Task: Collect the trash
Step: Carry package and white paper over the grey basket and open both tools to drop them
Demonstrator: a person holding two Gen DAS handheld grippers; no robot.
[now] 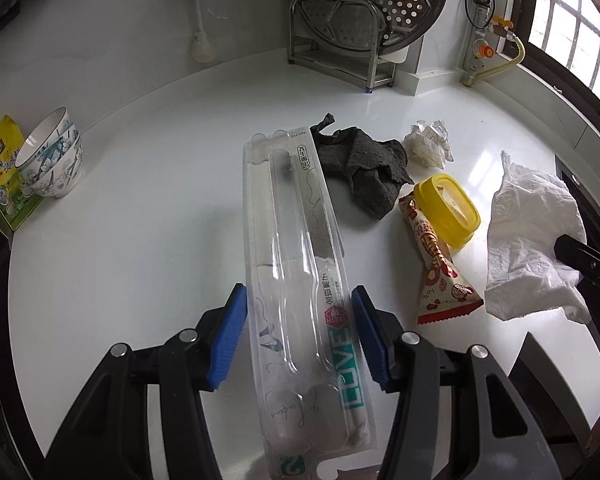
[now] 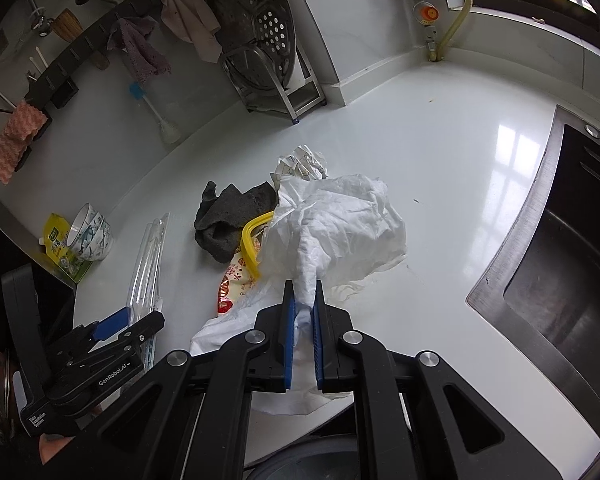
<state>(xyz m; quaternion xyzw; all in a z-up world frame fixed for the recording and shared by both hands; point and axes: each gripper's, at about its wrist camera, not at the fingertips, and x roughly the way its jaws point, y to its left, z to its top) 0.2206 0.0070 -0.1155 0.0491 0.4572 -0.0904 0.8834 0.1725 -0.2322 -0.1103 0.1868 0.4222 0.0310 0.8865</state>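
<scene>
Trash is held in both grippers above a white kitchen counter.

A clear toothbrush blister pack (image 1: 300, 288) is clamped across its width by the blue pads of the left gripper (image 1: 300, 336), its far end lifted over the counter (image 1: 148, 208). A crumpled white tissue (image 2: 340, 232) is pinched tight between the jaws of the right gripper (image 2: 304, 328) and hangs bunched ahead of them. Just beyond, a red snack wrapper (image 1: 440, 264) is overlapped by a yellow lid (image 1: 448, 210); a dark grey cloth (image 1: 364, 168) and a crumpled paper ball (image 1: 428, 142) lie farther off. Stacked bowls (image 1: 56, 156) are seen at the left edge, a steamer rack (image 1: 364, 20) at the back wall.
</scene>
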